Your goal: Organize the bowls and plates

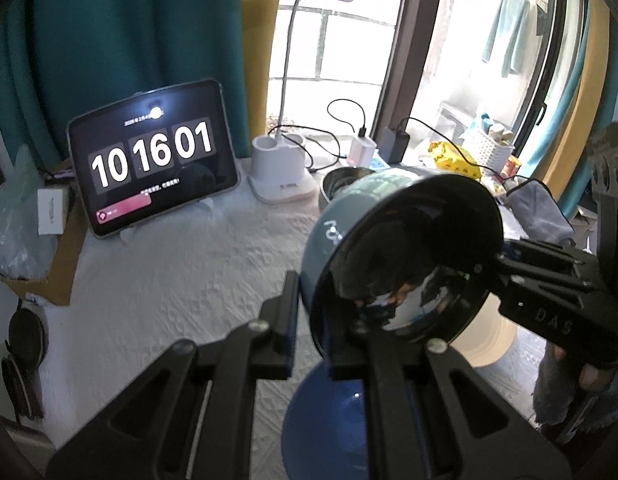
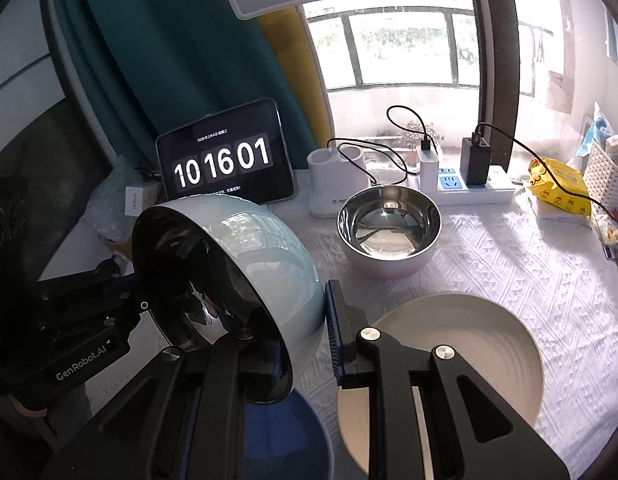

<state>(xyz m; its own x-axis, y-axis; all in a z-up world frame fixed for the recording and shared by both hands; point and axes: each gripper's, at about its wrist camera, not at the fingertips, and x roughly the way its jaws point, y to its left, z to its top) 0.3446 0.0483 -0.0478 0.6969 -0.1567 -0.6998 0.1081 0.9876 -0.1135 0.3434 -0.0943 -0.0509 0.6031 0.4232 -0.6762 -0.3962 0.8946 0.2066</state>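
Observation:
A light blue bowl (image 1: 349,216) with a shiny steel inside is held on its side above the table; it also shows in the right wrist view (image 2: 269,256). My left gripper (image 1: 309,340) is shut on its rim, one finger outside, one inside. My right gripper (image 2: 305,344) is shut on the opposite rim. A dark blue plate (image 1: 329,420) lies below the bowl, also in the right wrist view (image 2: 285,432). A cream plate (image 2: 469,344) lies to the right. A pink steel-lined bowl (image 2: 389,228) stands upright behind it.
A tablet clock (image 2: 223,164) leans at the back by a white lamp base (image 2: 333,184). A power strip (image 2: 469,188) with chargers, a yellow packet (image 2: 557,188) and a white basket (image 2: 609,176) stand at the back right. A white textured cloth (image 2: 529,272) covers the table.

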